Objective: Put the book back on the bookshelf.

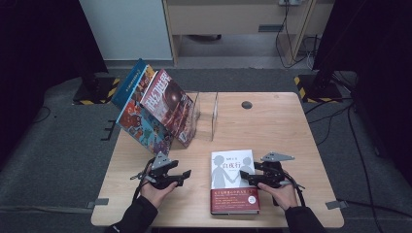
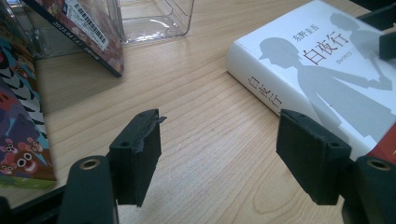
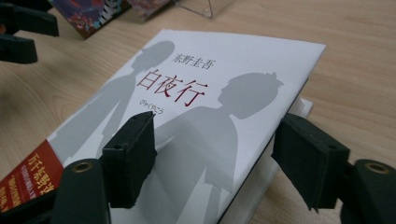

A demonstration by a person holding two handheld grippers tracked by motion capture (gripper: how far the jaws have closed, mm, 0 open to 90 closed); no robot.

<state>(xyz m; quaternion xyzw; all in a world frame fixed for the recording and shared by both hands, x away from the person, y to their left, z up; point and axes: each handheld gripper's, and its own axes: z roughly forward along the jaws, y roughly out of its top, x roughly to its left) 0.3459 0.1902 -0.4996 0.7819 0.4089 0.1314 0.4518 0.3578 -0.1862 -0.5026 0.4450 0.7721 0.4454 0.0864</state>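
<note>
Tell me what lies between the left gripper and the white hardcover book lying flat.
Only bare wooden table between the left gripper and the white hardcover book, seen in the left gripper view.

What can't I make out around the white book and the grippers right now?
- White book: its right edge in the high view sits behind the right gripper.
- Right gripper view: whether the pads touch the cover is unclear.
- Left gripper view: the book's near corner is behind the left gripper's right pad.

bare table point(image 1: 286, 131) right of white book point(image 1: 232, 167); leaning books point(image 1: 155, 111), clear rack point(image 1: 206, 114) block back-left.
</note>
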